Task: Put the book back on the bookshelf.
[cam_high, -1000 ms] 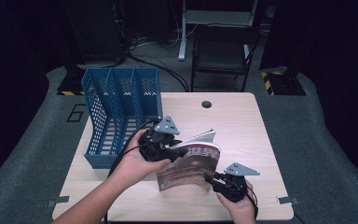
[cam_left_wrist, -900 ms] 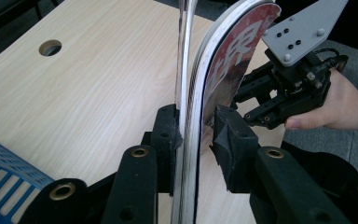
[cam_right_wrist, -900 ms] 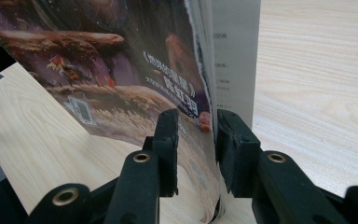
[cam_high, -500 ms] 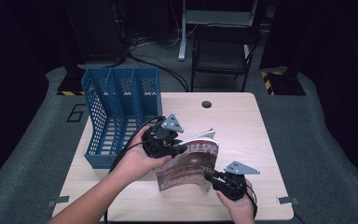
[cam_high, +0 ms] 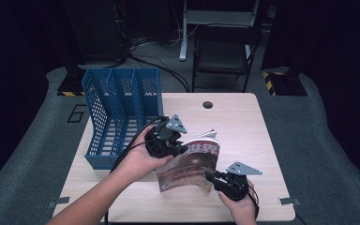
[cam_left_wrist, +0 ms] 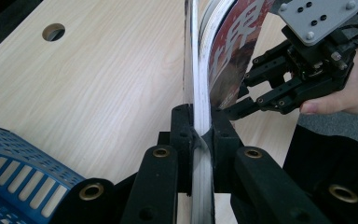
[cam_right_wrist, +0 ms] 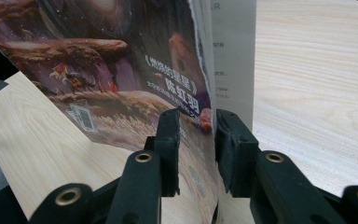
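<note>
A magazine [cam_high: 192, 164] with a reddish-brown cover stands tilted on the wooden table [cam_high: 243, 126], its pages slightly fanned. My left gripper [cam_high: 180, 149] holds its upper left edge. In the left gripper view the jaws [cam_left_wrist: 200, 135] have just been closing, and the pads now press on the magazine [cam_left_wrist: 228, 46] pages between them. My right gripper [cam_high: 211, 176] is at the lower right corner. In the right gripper view the cover [cam_right_wrist: 121, 70] passes between its jaws [cam_right_wrist: 196, 140], which are shut on it. The right gripper [cam_left_wrist: 242, 100] also shows beyond the pages in the left gripper view.
A blue mesh file rack [cam_high: 117, 108] with three slots stands at the table's left, close to my left hand; its corner [cam_left_wrist: 9, 158] shows in the left gripper view. A cable hole [cam_high: 208, 104] is at the table's far edge. A dark chair [cam_high: 225, 42] stands behind.
My left gripper has shifted slightly toward the magazine and its jaws have closed on the upper edge. The right gripper and hand have stayed in place.
</note>
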Demonstrator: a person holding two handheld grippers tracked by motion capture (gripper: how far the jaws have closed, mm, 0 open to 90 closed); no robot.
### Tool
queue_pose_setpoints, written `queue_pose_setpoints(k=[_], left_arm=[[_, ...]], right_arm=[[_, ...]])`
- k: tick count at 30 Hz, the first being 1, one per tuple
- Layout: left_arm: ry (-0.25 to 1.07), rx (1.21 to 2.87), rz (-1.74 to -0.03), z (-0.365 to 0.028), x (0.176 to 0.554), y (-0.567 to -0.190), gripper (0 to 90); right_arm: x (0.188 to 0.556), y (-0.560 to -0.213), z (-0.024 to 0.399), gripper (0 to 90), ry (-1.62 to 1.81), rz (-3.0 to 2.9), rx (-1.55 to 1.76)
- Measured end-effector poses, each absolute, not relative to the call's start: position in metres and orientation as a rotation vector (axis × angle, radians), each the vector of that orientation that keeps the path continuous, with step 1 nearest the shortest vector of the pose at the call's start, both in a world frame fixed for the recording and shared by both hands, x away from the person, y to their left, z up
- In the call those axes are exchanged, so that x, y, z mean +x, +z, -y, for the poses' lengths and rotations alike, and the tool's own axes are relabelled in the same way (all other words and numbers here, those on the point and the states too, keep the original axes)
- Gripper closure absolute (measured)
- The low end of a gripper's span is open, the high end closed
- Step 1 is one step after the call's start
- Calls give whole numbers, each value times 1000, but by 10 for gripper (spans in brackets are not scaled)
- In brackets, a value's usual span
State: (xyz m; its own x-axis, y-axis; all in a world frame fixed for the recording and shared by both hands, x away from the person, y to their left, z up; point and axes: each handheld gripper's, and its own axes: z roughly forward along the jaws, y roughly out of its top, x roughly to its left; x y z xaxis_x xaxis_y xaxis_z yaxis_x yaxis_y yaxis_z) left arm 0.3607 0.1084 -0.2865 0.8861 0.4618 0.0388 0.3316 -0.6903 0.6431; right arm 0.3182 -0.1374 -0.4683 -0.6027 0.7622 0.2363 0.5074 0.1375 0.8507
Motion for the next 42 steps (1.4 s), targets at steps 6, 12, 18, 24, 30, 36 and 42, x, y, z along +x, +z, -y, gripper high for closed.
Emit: queue_pose_setpoints(k=[6, 12, 18, 24, 30, 36, 42], left_arm=[[250, 2382, -572, -109, 360, -287, 835], [244, 2375, -578, -109, 361, -287, 836], [248, 2371, -576, -110, 361, -288, 828], [223, 2360, -582, -116, 359, -288, 782], [240, 2330, -570, -121, 355, -290, 790], [245, 2313, -568, -123, 356, -291, 833], [255, 2322, -569, -123, 356, -290, 839]], right_arm=[[319, -470, 140, 645, 1450, -2161, 1258], [319, -472, 140, 604, 1440, -2176, 1254], [319, -473, 141, 650, 1425, -2182, 1268], [320, -472, 143, 695, 1414, -2175, 1267], [320, -472, 142, 708, 1407, -2175, 1270], [320, -472, 143, 716, 1413, -2171, 1271], [320, -472, 144, 718, 1413, -2173, 1261]])
